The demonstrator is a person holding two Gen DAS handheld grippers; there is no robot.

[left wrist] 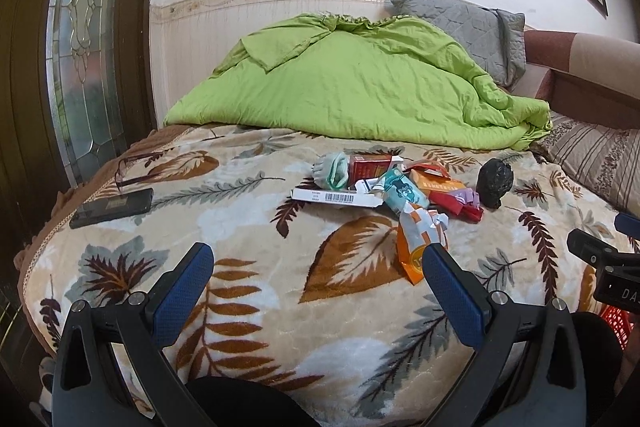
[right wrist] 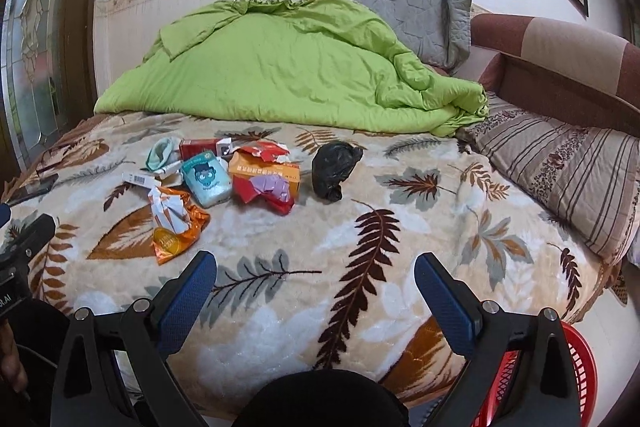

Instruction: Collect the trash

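Trash pile (right wrist: 224, 175) sits ahead-left of right tool (right wrist: 316, 277), w/ both tools wide open, empty.

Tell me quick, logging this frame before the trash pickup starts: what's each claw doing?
Left claw: open, holding nothing, above the blanket.
Right claw: open, holding nothing, above the blanket.
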